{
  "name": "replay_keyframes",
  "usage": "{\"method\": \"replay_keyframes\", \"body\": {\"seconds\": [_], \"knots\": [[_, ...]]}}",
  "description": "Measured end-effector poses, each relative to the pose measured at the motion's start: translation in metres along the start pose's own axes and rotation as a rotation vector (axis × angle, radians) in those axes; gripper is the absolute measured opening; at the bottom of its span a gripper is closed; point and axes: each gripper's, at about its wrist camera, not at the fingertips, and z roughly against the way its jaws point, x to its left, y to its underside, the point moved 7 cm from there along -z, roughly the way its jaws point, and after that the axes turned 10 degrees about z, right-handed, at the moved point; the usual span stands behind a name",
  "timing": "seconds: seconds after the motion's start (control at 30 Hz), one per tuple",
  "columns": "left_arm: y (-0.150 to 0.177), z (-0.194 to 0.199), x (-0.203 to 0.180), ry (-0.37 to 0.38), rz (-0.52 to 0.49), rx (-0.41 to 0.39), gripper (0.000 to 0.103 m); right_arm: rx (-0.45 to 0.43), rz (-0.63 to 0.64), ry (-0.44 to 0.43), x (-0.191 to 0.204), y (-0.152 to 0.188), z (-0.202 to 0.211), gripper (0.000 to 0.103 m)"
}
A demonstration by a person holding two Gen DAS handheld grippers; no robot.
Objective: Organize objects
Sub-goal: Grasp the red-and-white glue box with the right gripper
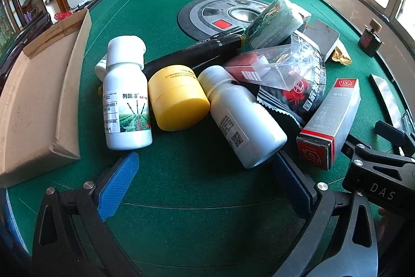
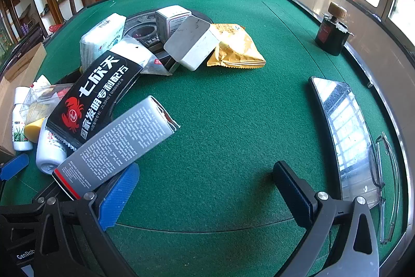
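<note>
A pile of small goods lies on the green felt table (image 1: 186, 168). In the left wrist view: an upright white bottle (image 1: 127, 105), a yellow jar (image 1: 179, 98), a white bottle lying on its side (image 1: 243, 118), a black crab-print packet (image 1: 301, 92), a grey and red 502 box (image 1: 332, 123), a black marker (image 1: 207, 48). My left gripper (image 1: 205, 186) is open and empty, just short of the bottles. My right gripper (image 2: 205, 191) is open and empty over bare felt, its left finger beside the 502 box (image 2: 116, 144). An open cardboard box (image 1: 33, 105) lies at the left.
A yellow snack bag (image 2: 238, 48), a white tin (image 2: 192, 43) and a tissue pack (image 2: 101, 38) lie by the table's centre panel (image 1: 220, 14). A dark ink bottle (image 2: 332, 30) stands at the far right edge. A phone (image 2: 345, 134) and glasses (image 2: 386, 188) lie at the right.
</note>
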Motion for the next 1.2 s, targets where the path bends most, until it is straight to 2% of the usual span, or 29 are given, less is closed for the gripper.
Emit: {"method": "replay_keyframes", "body": {"seconds": [0.73, 0.87, 1.0, 1.1, 1.2], "knots": [[0.001, 0.0, -0.001, 0.001, -0.009, -0.001, 0.103, 0.0, 0.001, 0.0, 0.0, -0.001, 0.0, 0.103], [0.005, 0.004, -0.001, 0.062, -0.094, 0.036, 0.103, 0.0, -0.001, -0.001, -0.001, -0.001, 0.0, 0.103], [0.006, 0.024, 0.011, 0.154, -0.14, -0.017, 0.102, -0.002, 0.025, -0.016, 0.0, 0.0, 0.001, 0.103], [0.009, 0.035, 0.021, 0.214, -0.141, -0.044, 0.102, -0.009, 0.075, -0.08, -0.001, 0.002, 0.005, 0.102], [0.01, 0.049, 0.024, 0.305, -0.134, -0.082, 0.102, -0.1, 0.028, -0.198, -0.005, 0.004, 0.028, 0.1]]}}
